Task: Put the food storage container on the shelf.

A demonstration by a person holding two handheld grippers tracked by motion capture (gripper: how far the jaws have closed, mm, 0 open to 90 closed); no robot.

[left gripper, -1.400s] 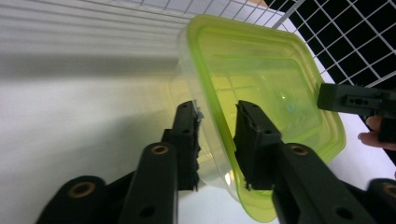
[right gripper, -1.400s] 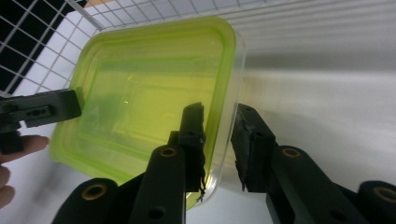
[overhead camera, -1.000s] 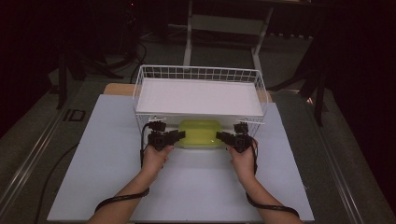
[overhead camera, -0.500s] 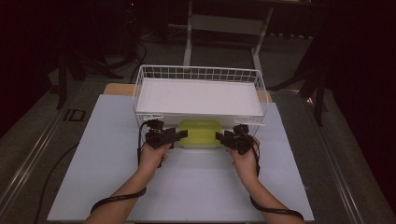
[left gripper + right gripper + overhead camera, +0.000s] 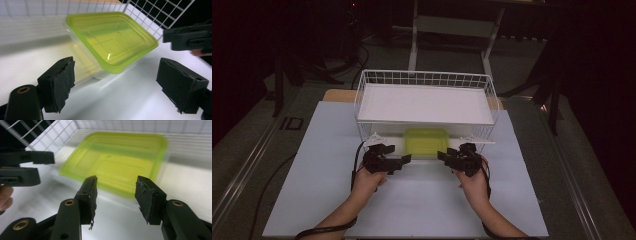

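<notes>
At the near edge of the white wire basket [image 5: 427, 80], under its raised white shelf board [image 5: 424, 104], sits the clear plastic rectangular container with a lime-green lid [image 5: 427, 141], resting on the white worktop [image 5: 312, 165]. The left gripper [image 5: 401, 161] stands at about 8 o'clock from the container and the right gripper [image 5: 443, 156] at about 4 o'clock, both near it but apart from it. The fingers of the left gripper [image 5: 60, 82] stand wide open, having just been opening, with nothing between them. The fingers of the right gripper [image 5: 88, 195] are half apart and also hold nothing.

In my judgement the container is released and the hands are drawing away. To do this well, each gripper should go straight back toward 6 o'clock, low and level, so that no finger catches the lid's overhanging rim and pulls the container out again.

The lower front wire of the basket and the two white tabs [image 5: 373, 140] at its corners stand close to both grippers, and the trailing cables [image 5: 357, 165] lie beside the wrists. Beyond the basket, at 12 o'clock, a grey stand [image 5: 452, 25] is well apart.
</notes>
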